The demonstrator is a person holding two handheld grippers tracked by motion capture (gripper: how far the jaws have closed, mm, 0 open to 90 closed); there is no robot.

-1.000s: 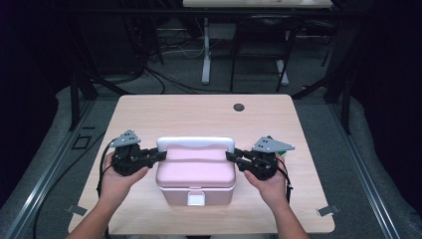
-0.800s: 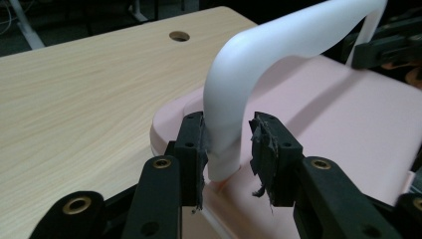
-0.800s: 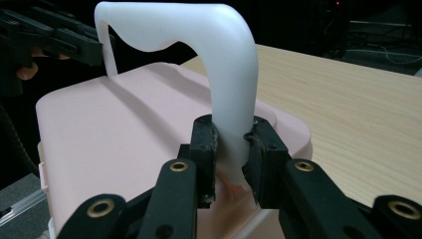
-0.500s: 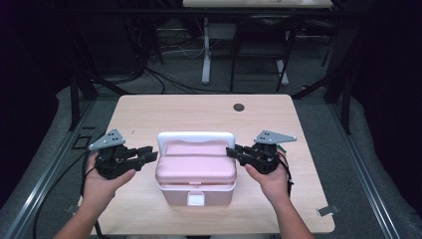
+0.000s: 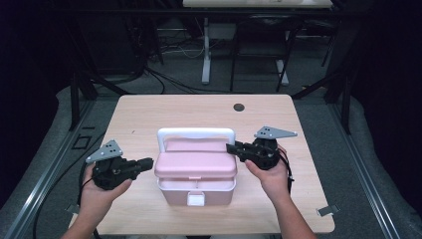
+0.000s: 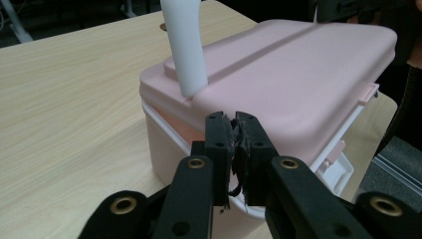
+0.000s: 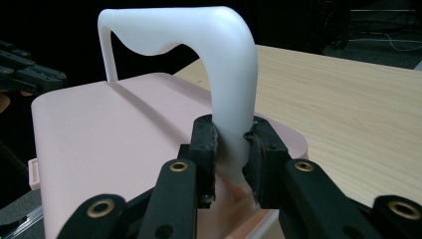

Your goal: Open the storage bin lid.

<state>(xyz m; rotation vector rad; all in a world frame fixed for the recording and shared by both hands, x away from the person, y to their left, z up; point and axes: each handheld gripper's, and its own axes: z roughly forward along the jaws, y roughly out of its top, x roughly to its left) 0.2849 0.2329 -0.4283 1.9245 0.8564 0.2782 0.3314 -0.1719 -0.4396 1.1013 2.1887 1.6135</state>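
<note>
Pink box (image 5: pixel 195 172) near the bench's (image 5: pixel 149 112) front edge: right tool (image 5: pixel 235 148) clamps its white handle (image 5: pixel 196 133), left tool (image 5: pixel 147 163) empty with jaws just closed, so one-sided lifting risks tilting.

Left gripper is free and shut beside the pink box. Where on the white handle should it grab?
Take the white handle at its left upright leg, coming in from the box's left end, mirroring the right gripper clamped on the other leg. The legs are narrow; the jaws must reopen first.
</note>
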